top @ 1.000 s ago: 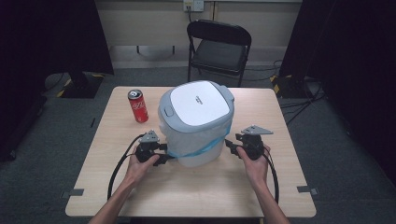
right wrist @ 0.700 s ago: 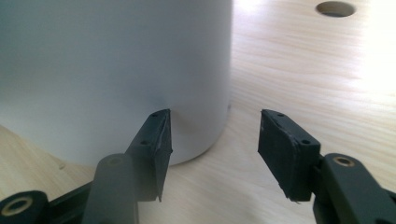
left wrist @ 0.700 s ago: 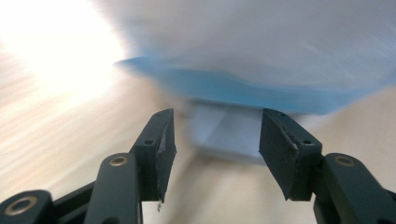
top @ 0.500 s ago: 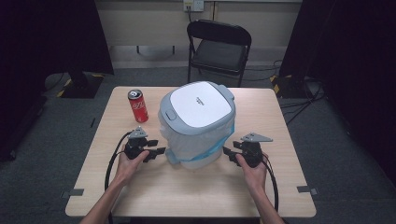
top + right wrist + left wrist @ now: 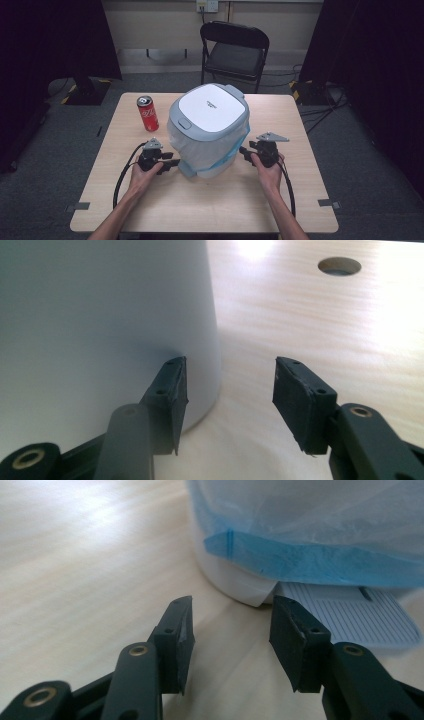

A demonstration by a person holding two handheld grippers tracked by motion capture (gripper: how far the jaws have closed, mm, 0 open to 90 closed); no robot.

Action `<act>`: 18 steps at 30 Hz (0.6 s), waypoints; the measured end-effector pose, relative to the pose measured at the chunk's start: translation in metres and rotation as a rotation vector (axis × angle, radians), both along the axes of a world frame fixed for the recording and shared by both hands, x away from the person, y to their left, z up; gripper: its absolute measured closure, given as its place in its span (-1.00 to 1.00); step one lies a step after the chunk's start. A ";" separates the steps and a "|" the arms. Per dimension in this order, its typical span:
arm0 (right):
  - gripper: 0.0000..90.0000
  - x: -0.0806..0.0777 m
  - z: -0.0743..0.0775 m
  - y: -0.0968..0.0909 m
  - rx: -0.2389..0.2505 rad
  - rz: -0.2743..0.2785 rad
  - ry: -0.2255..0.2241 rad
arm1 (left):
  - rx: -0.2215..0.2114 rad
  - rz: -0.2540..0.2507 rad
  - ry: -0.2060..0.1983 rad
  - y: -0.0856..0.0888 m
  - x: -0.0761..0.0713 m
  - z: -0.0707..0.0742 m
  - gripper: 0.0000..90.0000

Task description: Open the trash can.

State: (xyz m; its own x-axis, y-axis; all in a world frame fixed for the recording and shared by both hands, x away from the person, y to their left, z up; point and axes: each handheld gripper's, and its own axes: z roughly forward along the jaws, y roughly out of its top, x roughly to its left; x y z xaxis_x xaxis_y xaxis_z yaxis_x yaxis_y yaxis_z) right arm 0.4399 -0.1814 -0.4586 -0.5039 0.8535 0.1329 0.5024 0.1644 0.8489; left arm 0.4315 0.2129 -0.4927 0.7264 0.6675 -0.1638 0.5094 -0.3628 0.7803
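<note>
1. Bin (image 5: pixel 209 131): white body, grey rim, white lid, standing upright on the desk (image 5: pixel 150 200) between the two claws. A thin plastic liner (image 5: pixel 210 150) with a blue edge hangs down its outside.
2. Left claw (image 5: pixel 172 163): low on the desk, just beside the bin's foot. Its jaws stand apart with nothing between them and have just been closing.
3. Left gripper view: left claw (image 5: pixel 230 625) points at the bin's base (image 5: pixel 235 582). Straight ahead of the far jaw lies a flat ribbed pedal (image 5: pixel 350 617) sticking out from under the bin. The liner's blue edge (image 5: pixel 300 560) hangs above both. None of this detail reads from the high view.
4. Right claw (image 5: pixel 245 151): at the bin's other flank, jaws apart and gripping nothing, likewise just been closing.
5. Right gripper view: right claw (image 5: pixel 227 390). The near jaw sits just beside the plain white wall (image 5: pixel 100 315); whether it touches I cannot tell. Bare wood lies ahead of the gap, and a round hole (image 5: pixel 339 266) in the desk shows far beyond the other jaw.
6. High view adds the surroundings: a red soda can (image 5: pixel 148 113) upright beyond the left claw, well apart from it, and a black folding chair (image 5: pixel 234 50) past the desk's far edge.
7. Obstruction: the bin itself stands between the claws.
</note>
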 end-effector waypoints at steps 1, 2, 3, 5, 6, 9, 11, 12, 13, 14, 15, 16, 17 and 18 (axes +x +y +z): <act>0.05 0.005 0.002 -0.001 0.022 0.005 0.008 | 0.000 -0.006 -0.012 -0.003 -0.005 0.002 0.15; 0.04 0.009 0.004 -0.001 0.033 0.005 0.005 | -0.011 -0.005 -0.016 -0.005 -0.011 0.003 0.10; 0.04 0.012 0.006 -0.001 0.047 0.003 -0.009 | -0.011 -0.010 -0.027 -0.008 -0.015 0.005 0.10; 0.03 0.018 0.011 0.000 0.057 0.005 -0.016 | 0.007 -0.045 -0.046 -0.015 -0.027 0.008 0.01; 0.03 0.020 0.012 0.000 0.056 0.007 -0.018 | 0.006 -0.049 -0.051 -0.016 -0.030 0.008 -0.04; 0.01 0.022 0.013 0.001 0.045 0.007 -0.018 | 0.018 -0.056 -0.054 -0.016 -0.034 0.009 -0.06; -0.20 0.013 0.016 0.000 0.035 0.027 0.003 | 0.041 0.001 -0.035 -0.003 -0.028 0.005 -0.06; -0.20 0.007 0.018 0.000 0.011 0.032 -0.010 | 0.048 0.037 -0.042 0.003 -0.024 0.004 -0.06; -0.20 0.007 0.018 0.000 0.011 0.032 -0.010 | 0.048 0.037 -0.042 0.003 -0.024 0.004 -0.06; -0.21 -0.003 0.019 0.000 -0.026 0.005 -0.018 | -0.004 0.113 -0.019 0.013 -0.014 0.005 -0.05; -0.21 -0.003 0.019 0.000 -0.026 0.005 -0.018 | -0.004 0.113 -0.019 0.013 -0.014 0.005 -0.05; -0.19 -0.010 0.019 0.000 -0.008 0.013 -0.015 | -0.007 0.143 -0.031 0.019 -0.003 0.009 -0.05; -0.19 -0.010 0.019 0.000 -0.008 0.013 -0.015 | -0.007 0.143 -0.031 0.019 -0.003 0.009 -0.05; -0.19 -0.014 0.019 0.002 0.000 0.004 -0.007 | -0.050 0.147 -0.051 0.025 0.008 0.016 -0.05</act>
State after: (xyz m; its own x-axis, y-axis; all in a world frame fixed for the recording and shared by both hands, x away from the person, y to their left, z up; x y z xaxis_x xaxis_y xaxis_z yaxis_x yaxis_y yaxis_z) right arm 0.4255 -0.1795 -0.4392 -0.5085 0.8513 0.1291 0.4954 0.1667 0.8525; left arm 0.4399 0.2375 -0.4766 0.6299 0.7590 -0.1648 0.5134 -0.2477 0.8216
